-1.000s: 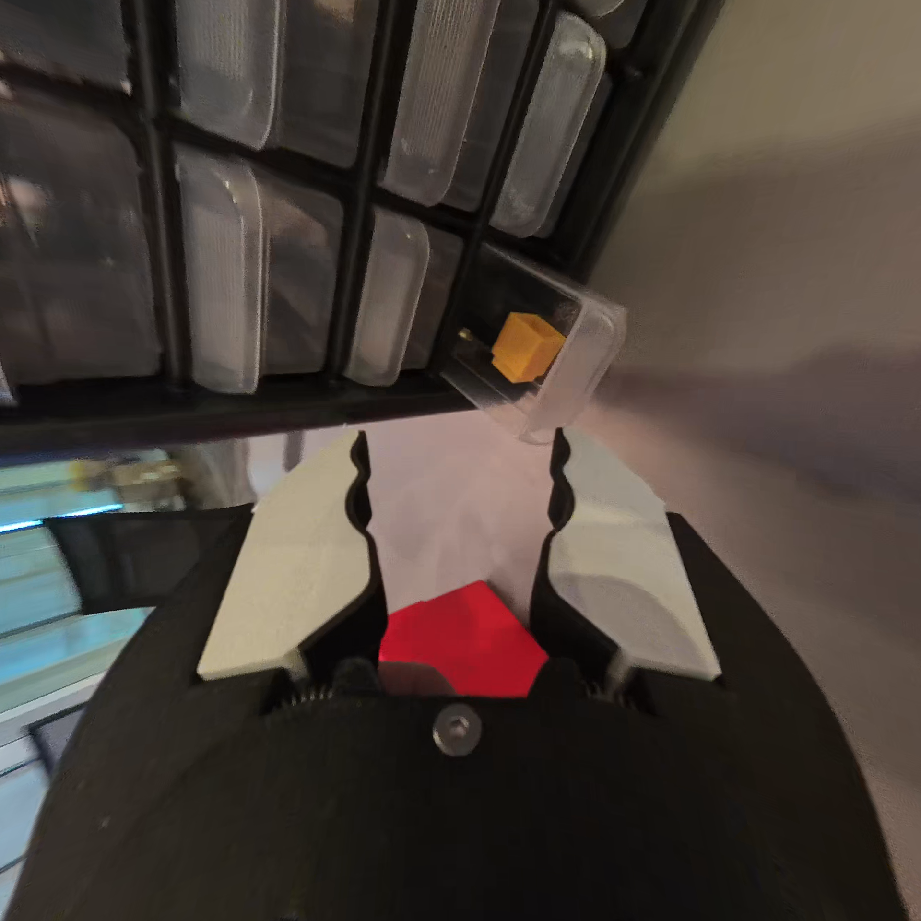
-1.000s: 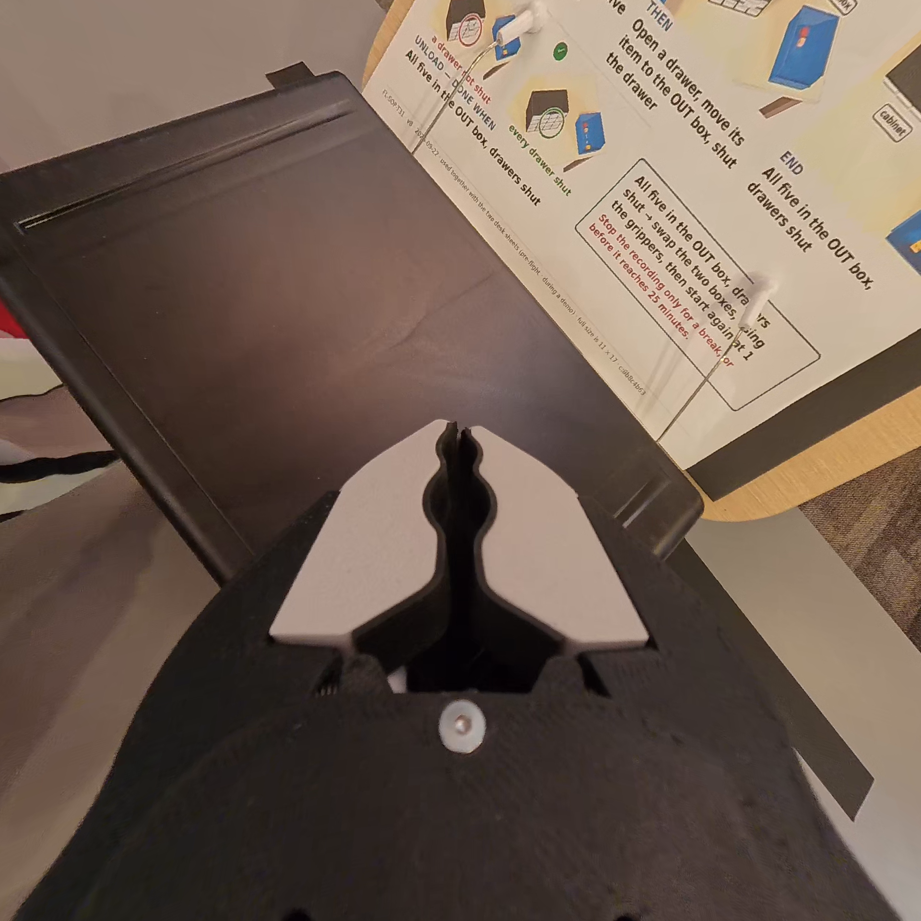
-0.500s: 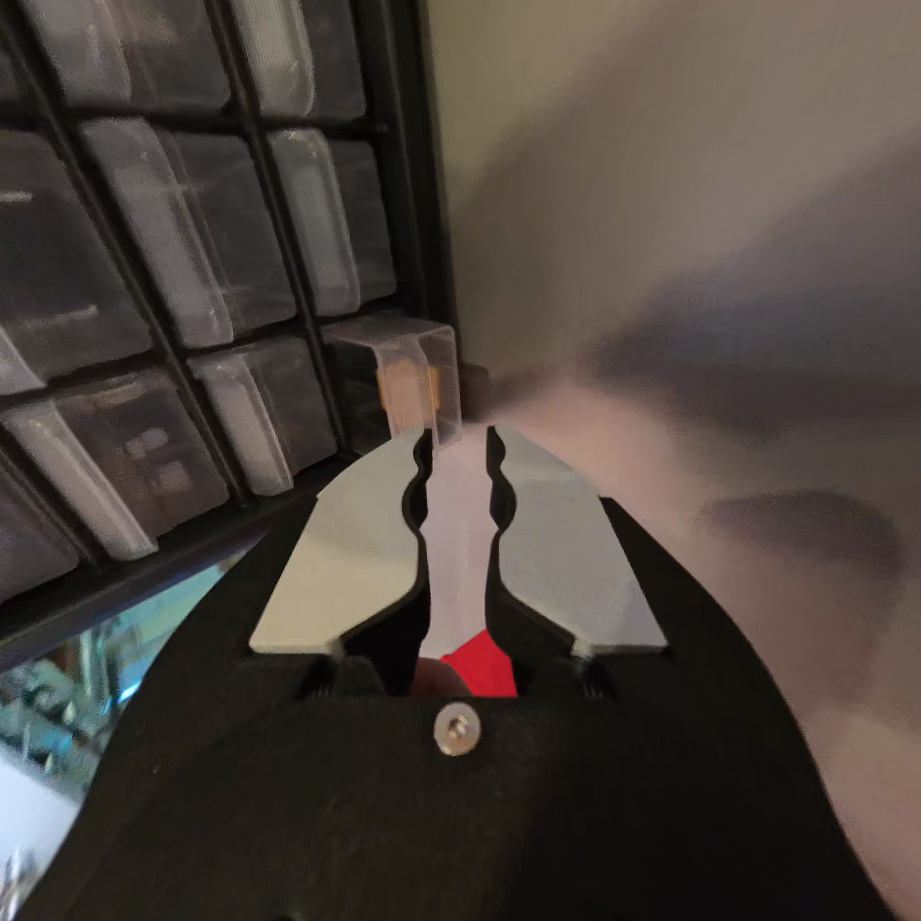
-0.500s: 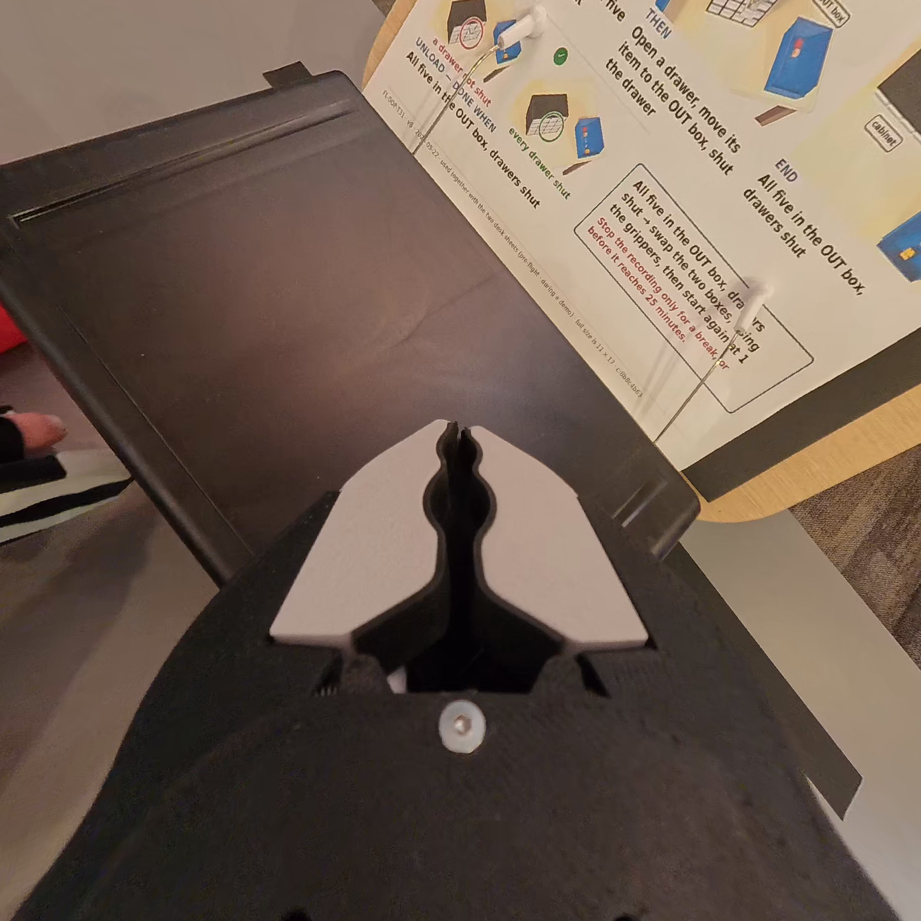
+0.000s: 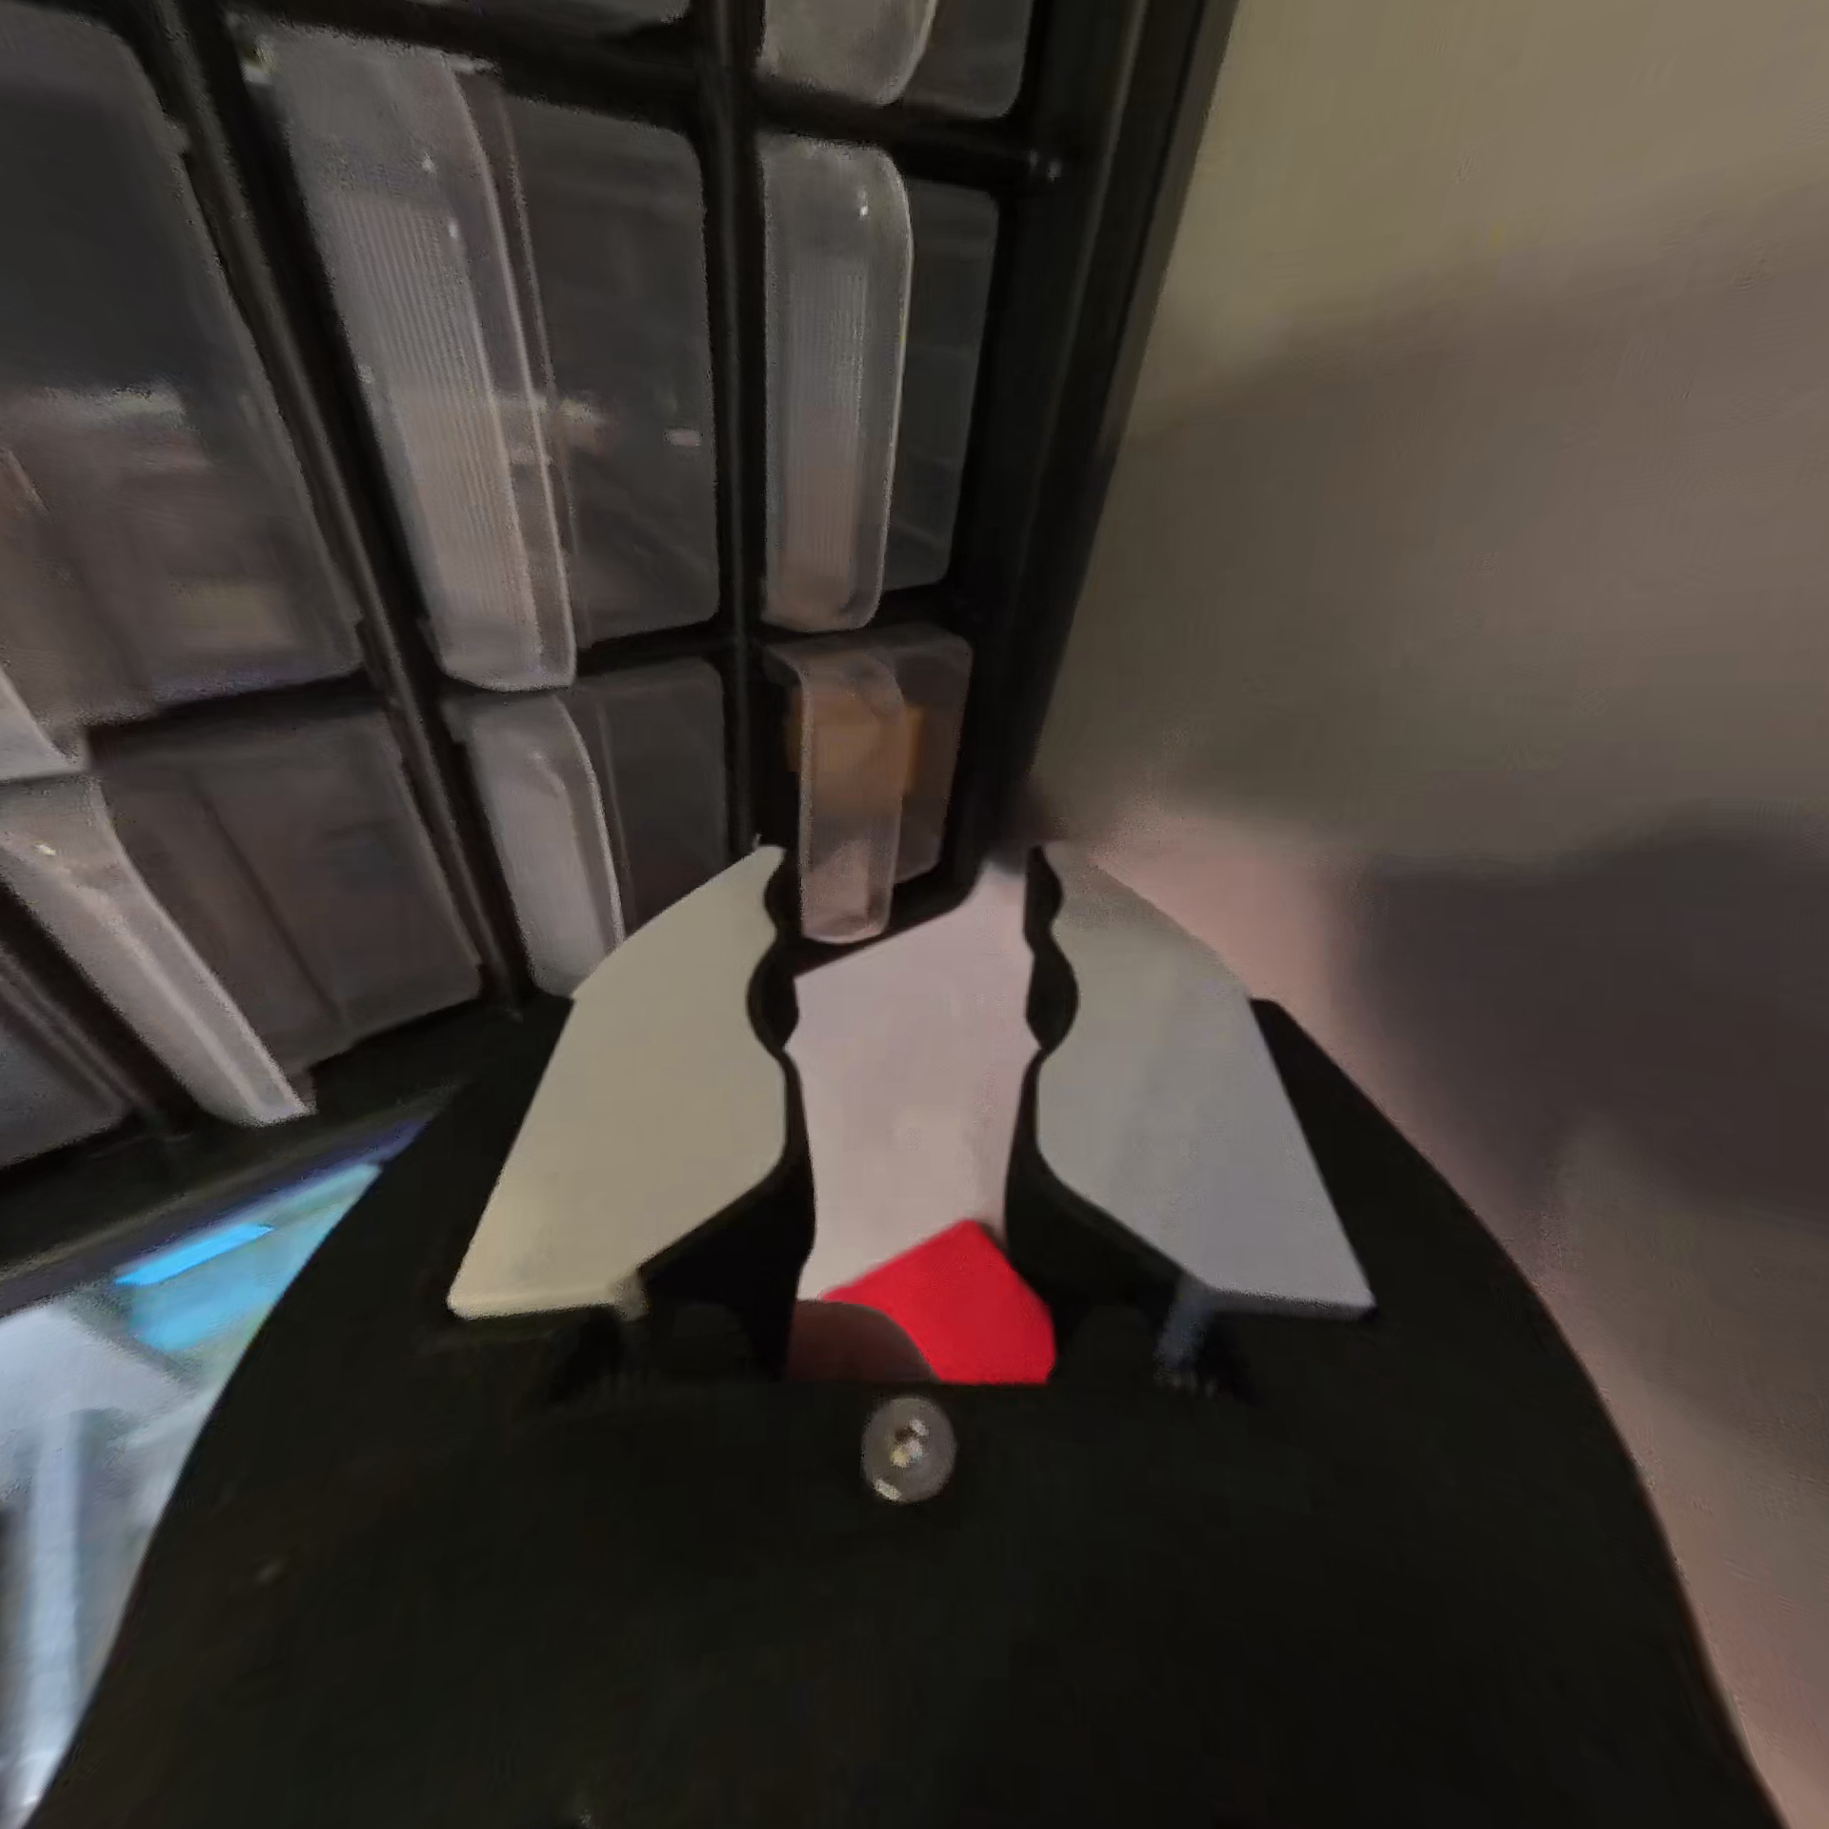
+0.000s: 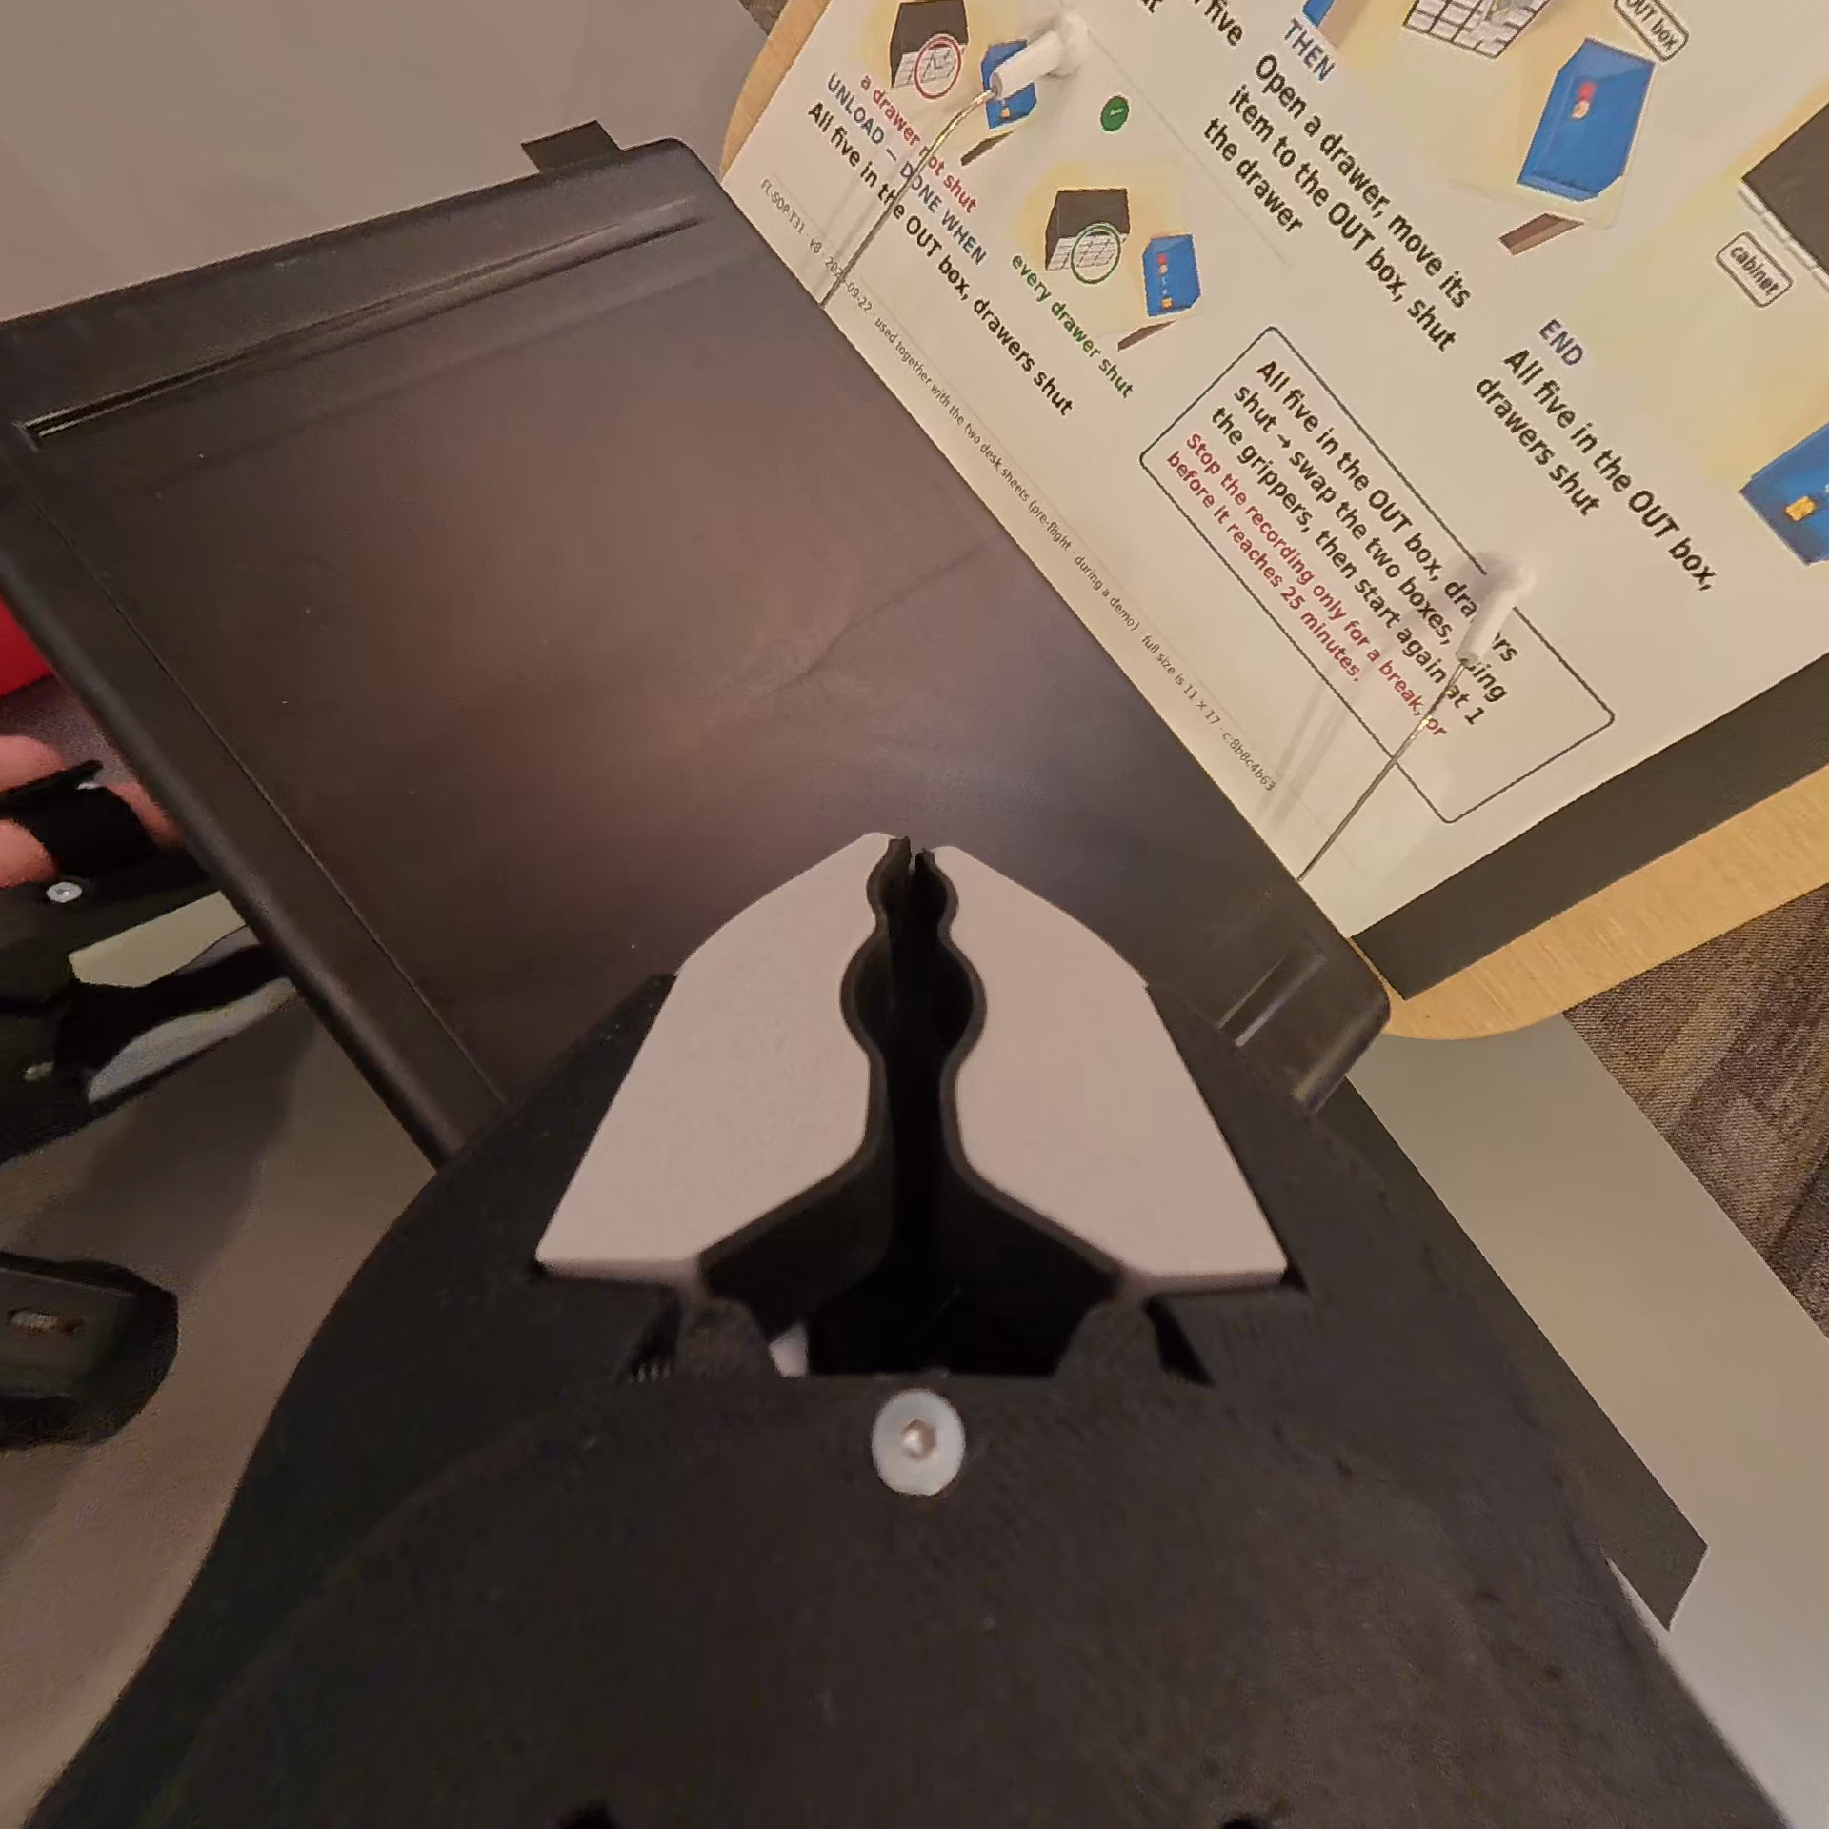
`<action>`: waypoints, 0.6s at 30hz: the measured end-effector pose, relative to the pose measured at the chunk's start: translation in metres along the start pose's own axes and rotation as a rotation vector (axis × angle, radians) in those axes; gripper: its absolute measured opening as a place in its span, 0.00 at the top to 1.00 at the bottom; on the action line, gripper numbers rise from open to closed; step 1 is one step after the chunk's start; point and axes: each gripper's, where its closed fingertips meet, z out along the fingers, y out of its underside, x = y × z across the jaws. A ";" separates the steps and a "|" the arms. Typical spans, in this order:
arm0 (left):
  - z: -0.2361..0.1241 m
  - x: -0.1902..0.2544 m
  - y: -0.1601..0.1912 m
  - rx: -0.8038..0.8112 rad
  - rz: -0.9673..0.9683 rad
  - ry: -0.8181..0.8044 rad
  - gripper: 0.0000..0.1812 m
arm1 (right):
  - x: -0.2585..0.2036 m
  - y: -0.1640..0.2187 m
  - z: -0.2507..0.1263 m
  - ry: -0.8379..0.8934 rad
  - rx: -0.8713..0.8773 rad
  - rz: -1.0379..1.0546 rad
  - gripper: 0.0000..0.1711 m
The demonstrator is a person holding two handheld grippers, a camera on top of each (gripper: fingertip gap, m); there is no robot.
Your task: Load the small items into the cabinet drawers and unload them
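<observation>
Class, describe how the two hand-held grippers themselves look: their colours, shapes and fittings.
Both match. The left hand-held gripper and right hand-held gripper each have a broad, rounded matte black body, two pale grey fingers with wavy black inner edges, and one silver hex-socket screw at the centre.

The black cabinet (image 5: pixel 1049 495) fills the upper left of the left wrist view, a grid of clear plastic drawers (image 5: pixel 465 396). Its bottom right drawer (image 5: pixel 861 782), at frame centre, holds a blurred orange item (image 5: pixel 851 742). A red block (image 5: pixel 950 1306) lies low at centre.
</observation>
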 end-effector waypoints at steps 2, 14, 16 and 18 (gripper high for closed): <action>-0.005 0.011 -0.003 -0.016 -0.156 0.104 0.75 | 0.000 0.000 0.000 -0.004 0.001 0.003 0.99; -0.049 0.011 -0.040 0.280 -1.134 0.298 0.67 | -0.001 0.000 -0.001 0.007 0.006 -0.013 0.99; -0.050 0.004 -0.042 0.399 -1.388 0.375 0.68 | -0.001 0.000 -0.001 0.008 0.007 -0.015 0.99; -0.040 0.006 -0.036 0.394 -1.552 0.460 0.66 | -0.001 0.000 -0.001 0.010 0.007 -0.017 1.00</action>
